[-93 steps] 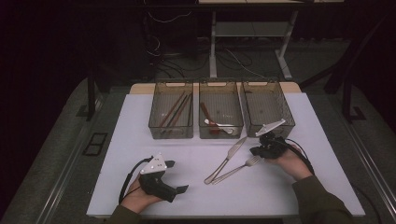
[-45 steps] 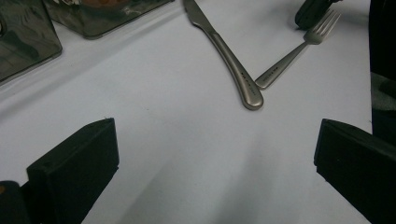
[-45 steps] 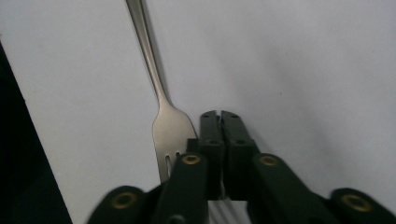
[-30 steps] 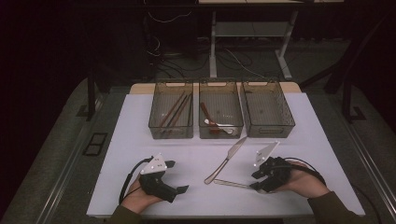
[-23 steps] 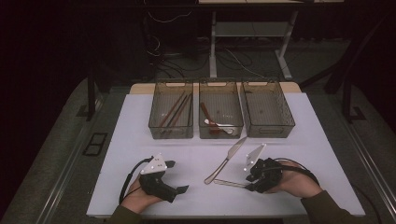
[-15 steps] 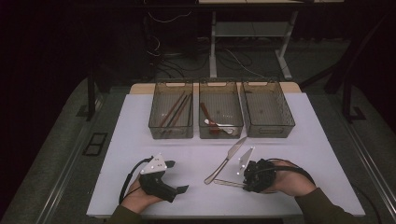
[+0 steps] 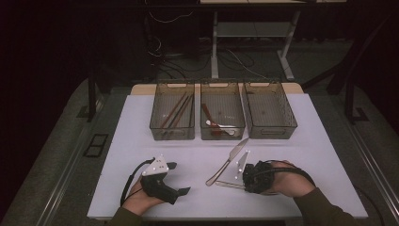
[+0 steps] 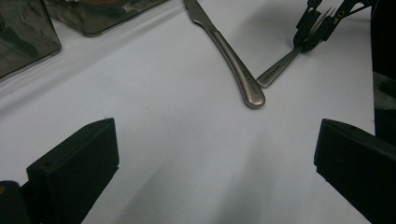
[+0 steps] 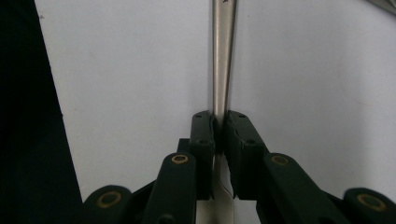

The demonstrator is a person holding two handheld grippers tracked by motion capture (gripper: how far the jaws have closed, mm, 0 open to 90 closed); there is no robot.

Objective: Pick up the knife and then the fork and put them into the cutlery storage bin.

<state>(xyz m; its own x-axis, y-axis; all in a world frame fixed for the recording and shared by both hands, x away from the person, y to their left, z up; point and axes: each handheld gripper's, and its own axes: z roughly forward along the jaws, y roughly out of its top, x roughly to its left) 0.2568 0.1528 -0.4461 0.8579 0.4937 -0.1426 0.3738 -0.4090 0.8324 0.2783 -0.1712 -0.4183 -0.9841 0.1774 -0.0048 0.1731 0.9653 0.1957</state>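
We are clamping the fork [image 9: 223,60] near the desk's [image 7: 329,155] front edge, right gripper [image 9: 219,126] having just closed on its neck for lifting toward the bins [image 7: 269,109]; knife [image 7: 229,160] lying beside; left gripper [image 7: 179,178] is resting open.

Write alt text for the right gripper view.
The right gripper has just closed its two black jaws on the slim metal handle of a fork, which runs straight up the frame. It lies on a white table.
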